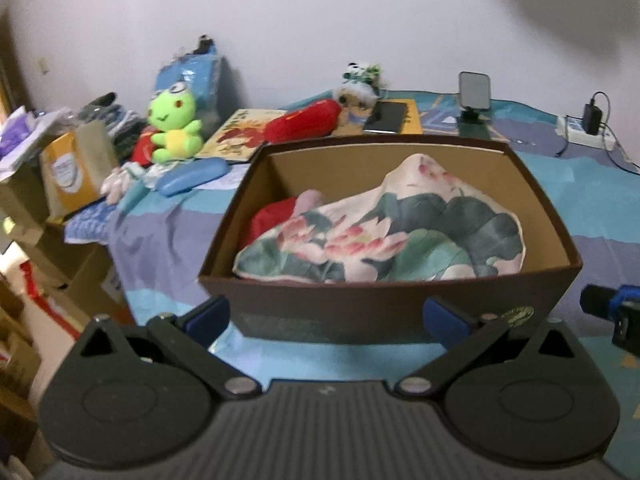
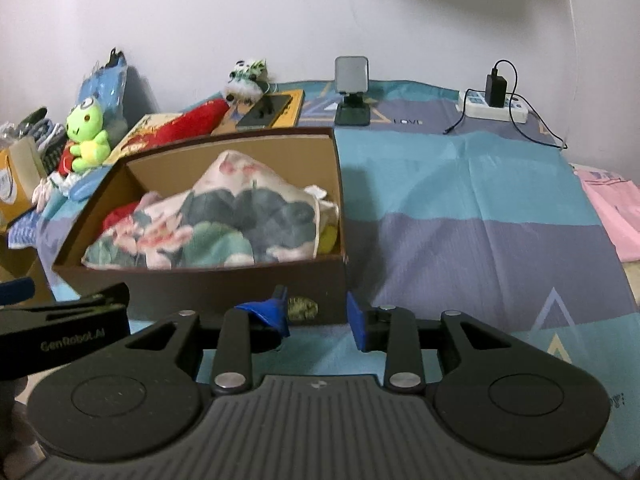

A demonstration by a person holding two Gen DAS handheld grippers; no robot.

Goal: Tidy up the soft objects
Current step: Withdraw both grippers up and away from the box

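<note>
A brown cardboard box (image 1: 320, 304) stands on the bed in front of me, and also shows in the right wrist view (image 2: 224, 286). Inside lies a floral lotus-print cushion (image 1: 400, 224) (image 2: 224, 212) over something red (image 1: 268, 220). A green frog plush (image 1: 174, 126) (image 2: 86, 138) and a long red plush (image 1: 304, 122) (image 2: 188, 124) lie beyond the box. My left gripper (image 1: 326, 318) is open and empty, just short of the box's near wall. My right gripper (image 2: 318, 316) is open and empty near the box's front right corner.
A phone on a stand (image 2: 352, 92), a power strip with charger (image 2: 494, 102), books with a phone (image 2: 272, 112) and a small panda toy (image 2: 248, 78) sit by the wall. Cardboard boxes (image 1: 72, 168) are stacked left of the bed. Pink cloth (image 2: 612, 208) lies at right.
</note>
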